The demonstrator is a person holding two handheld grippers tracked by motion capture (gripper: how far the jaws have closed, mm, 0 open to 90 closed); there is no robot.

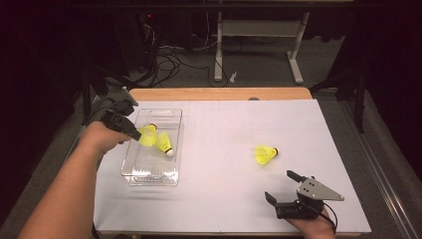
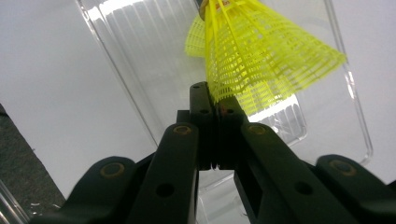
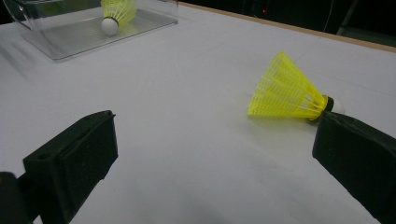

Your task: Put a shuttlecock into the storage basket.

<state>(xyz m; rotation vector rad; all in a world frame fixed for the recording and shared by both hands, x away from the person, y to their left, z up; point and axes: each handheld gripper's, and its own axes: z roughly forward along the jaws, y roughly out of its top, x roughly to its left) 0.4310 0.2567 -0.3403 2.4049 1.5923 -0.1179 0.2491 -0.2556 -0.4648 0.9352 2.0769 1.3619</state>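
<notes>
Starting nearest me, my right gripper (image 1: 282, 188) rests low on the white table (image 1: 224, 199), close to the front edge, with its jaws spread wide and nothing between them. My hand sits behind it, wrist down near the tabletop, the grey plate on top facing up. In the right gripper view the two black pads frame bare table, and just past the far pad lies a loose yellow shuttlecock (image 3: 289, 92) on its side, cork pointing away from the box — near that jaw, not touching as far as I can tell.

Farther out and to the left, my left forearm reaches up along the table's left side. The left gripper (image 1: 135, 135) is held over the clear plastic box (image 1: 171, 114), jaws pinched tight on the skirt rim of a second shuttlecock (image 2: 261, 60), which hangs above the box, not yet let go.

A third shuttlecock (image 1: 164, 144) already lies inside the box, white cork towards me.

So I judge the job — gathering shuttlecocks into the box — at roughly the middle: one is in, one is carried over the opening and needs dropping, and one is left on the table, which the right gripper looks placed to take.
</notes>
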